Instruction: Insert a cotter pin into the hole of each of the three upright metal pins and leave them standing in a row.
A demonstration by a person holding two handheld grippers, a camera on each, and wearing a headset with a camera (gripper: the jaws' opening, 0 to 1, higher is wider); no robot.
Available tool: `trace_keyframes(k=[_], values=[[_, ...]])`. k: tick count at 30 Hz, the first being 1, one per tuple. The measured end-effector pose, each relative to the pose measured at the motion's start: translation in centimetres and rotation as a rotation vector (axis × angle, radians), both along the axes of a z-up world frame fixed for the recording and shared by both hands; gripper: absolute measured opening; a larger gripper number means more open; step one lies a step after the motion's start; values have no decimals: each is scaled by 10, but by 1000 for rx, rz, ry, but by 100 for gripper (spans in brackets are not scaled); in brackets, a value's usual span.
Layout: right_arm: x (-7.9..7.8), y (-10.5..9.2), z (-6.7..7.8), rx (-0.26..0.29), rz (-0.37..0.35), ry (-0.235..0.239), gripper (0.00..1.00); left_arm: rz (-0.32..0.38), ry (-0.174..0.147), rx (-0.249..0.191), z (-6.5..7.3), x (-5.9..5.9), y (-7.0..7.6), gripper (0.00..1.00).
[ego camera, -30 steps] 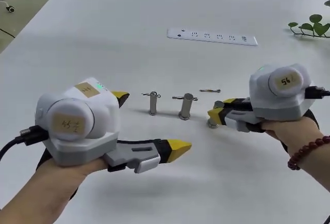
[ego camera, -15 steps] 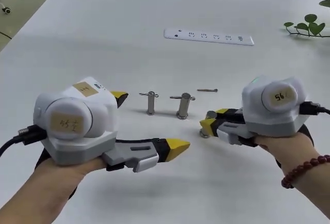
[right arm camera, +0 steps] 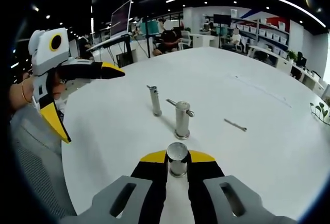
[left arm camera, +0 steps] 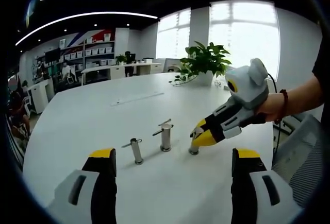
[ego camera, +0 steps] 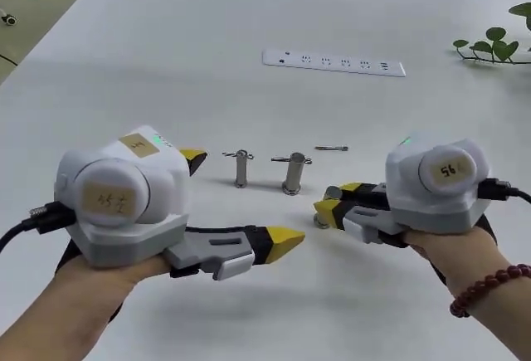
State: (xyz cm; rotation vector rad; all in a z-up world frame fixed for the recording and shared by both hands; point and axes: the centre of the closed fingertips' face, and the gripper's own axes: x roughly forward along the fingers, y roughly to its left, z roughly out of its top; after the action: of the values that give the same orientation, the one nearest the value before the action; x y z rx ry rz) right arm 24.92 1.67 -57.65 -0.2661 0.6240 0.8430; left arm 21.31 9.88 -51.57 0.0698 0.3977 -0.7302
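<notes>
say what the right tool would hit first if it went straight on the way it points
Most likely the middle metal pin, which stands right ahead of the right tool and the bare metal pin it grips; the exact gap is hard to judge.

Three silver-grey metal pins stand upright in a row on the white table (ego camera: 249,70).
- **Left pin** (ego camera: 241,168): the slimmest, with a cotter pin (ego camera: 235,155) passing crosswise through its top.
- **Middle pin** (ego camera: 293,174): thicker, with a second cotter pin (ego camera: 289,159) through its head and both ends projecting.
- **Right pin** (right arm camera: 177,159): upright, its base on the table, clasped between the jaws of the right gripper (ego camera: 336,200).
- **Loose cotter pin** (ego camera: 332,148): lies flat behind the row, apart from the pins.
</notes>
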Motion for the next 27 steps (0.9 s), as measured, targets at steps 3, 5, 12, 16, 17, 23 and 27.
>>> trace_keyframes(k=[3,5,12,16,17,23,27], values=[[0,-1,-4,0,7,23,10,1,0,-1,0,0,0,92],[1,-2,-4,-7,5,9,11,3,0,3,0,0,1,92],[-4,0,-2,16,1,31,20,2,-21,7,2,1,0,95],[-5,1,5,31,16,34,23,-1,-23,9,1,-1,0,96],[-5,1,6,31,17,35,24,1,-23,9,1,-1,0,96],[-9,-4,14,30,42,43,29,12,-33,-10,3,-1,1,96],[-10,-8,19,23,64,45,30,18,-35,-11,2,-1,1,95]])
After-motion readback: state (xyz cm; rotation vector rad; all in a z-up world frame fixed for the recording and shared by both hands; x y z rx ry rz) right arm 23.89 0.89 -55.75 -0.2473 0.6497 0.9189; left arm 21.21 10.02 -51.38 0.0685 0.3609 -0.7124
